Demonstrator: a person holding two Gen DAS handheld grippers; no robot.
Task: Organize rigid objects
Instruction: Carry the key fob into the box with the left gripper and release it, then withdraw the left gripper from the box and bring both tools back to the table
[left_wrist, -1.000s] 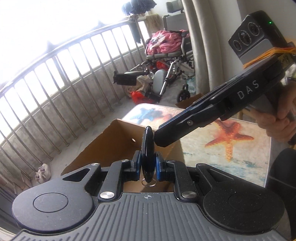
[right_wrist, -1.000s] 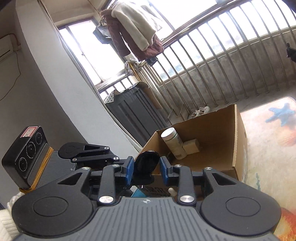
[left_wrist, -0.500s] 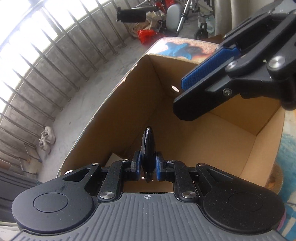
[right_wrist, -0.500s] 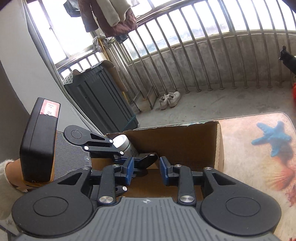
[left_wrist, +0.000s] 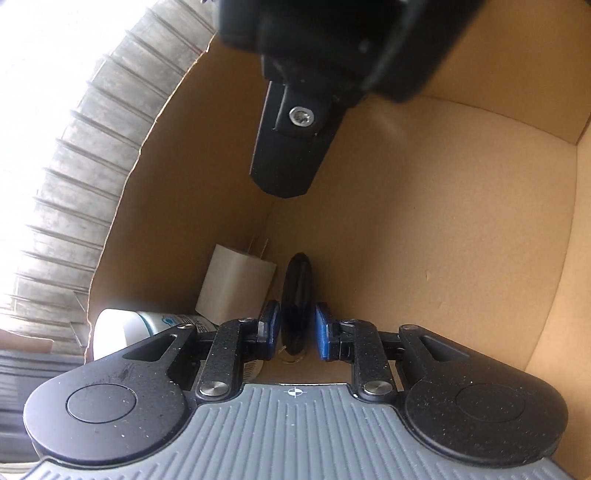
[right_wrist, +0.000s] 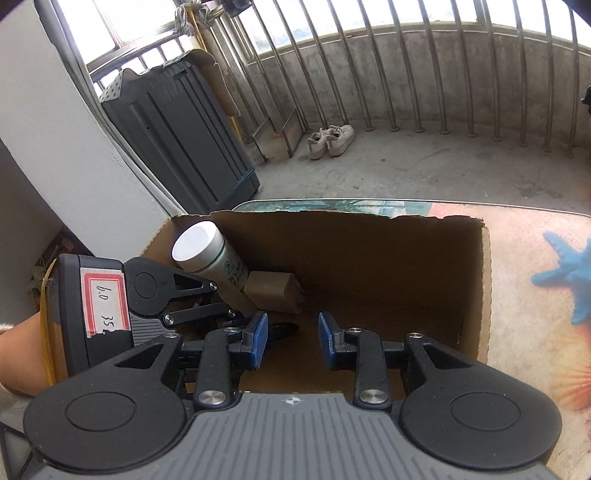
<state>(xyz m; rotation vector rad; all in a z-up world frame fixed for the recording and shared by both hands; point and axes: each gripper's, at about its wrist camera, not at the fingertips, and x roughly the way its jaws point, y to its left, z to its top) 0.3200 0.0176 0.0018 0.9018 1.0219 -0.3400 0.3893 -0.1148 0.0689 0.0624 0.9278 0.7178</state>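
My left gripper reaches down into an open cardboard box. A black key fob with a metal ring stands on edge between its blue pads, which have small gaps on both sides, so the jaws are open. A white charger plug and a white bottle lie in the box corner beside it. My right gripper is open and empty over the box's near edge. The right wrist view shows the left gripper, the bottle and the charger inside the box.
The box sits on a table with a starfish-print top. Beyond it are a balcony floor, metal railing, a dark cabinet and a pair of white shoes. My right gripper's finger hangs overhead in the left wrist view.
My left gripper went down into the box with the key fob and its jaws parted slightly. My right gripper let go of the fob earlier and has opened wider above the box.
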